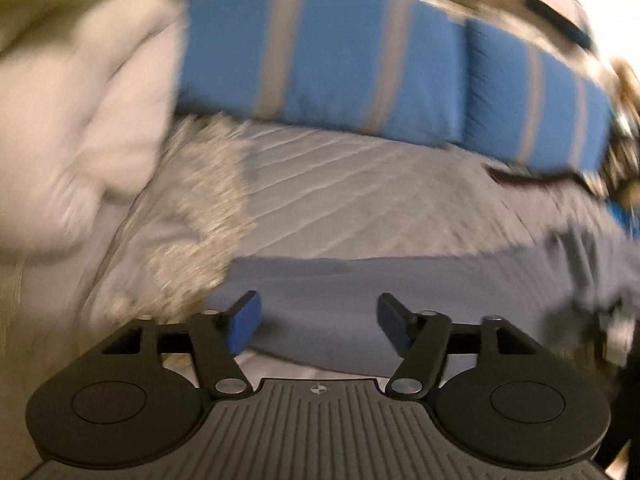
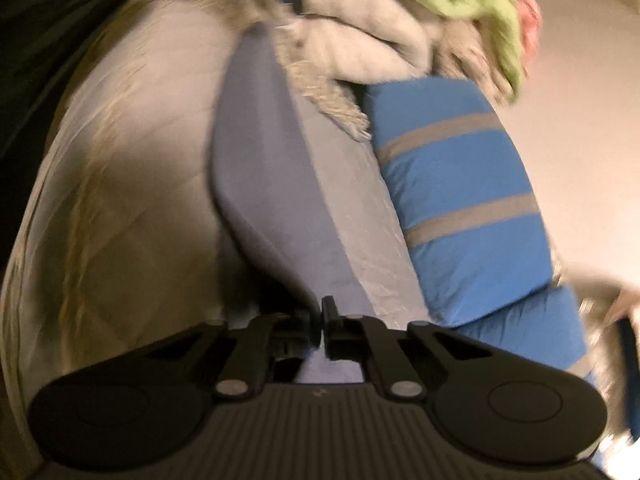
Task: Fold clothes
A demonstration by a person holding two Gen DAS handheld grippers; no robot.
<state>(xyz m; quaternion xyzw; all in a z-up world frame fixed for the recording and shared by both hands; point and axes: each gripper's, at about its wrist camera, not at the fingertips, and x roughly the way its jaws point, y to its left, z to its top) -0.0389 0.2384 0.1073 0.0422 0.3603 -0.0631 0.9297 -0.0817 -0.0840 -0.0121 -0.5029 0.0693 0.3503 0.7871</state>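
left gripper (image 1: 318,322): jaws apart, nothing between the blue pads; points down at the near part of the grey-blue garment (image 1: 360,280), which lies flat just ahead of and under the fingertips.

right gripper (image 2: 322,320): jaws together, clamped on an edge of the same grey-blue garment (image 2: 264,184); the cloth runs straight ahead from the fingertips as a long, smooth, rounded panel.

garment, state: spread on the quilted bedcover (image 1: 340,192), one long edge looks doubled over; only one end pinched. judged: a first lengthwise fold made or under way, the cross folds still to do. blur hides the seams, so the kind of garment cannot be told.

beyond the garment, ahead of the left claw: two blue striped cushions (image 1: 320,60) along the far side of the bed.

left of the left claw: a fringed beige throw (image 1: 192,216), then a heap of white laundry (image 1: 80,120).

ahead and right of the right claw: a green cloth (image 2: 472,0) on that heap, unfolded. judged: most of the pile is still waiting.
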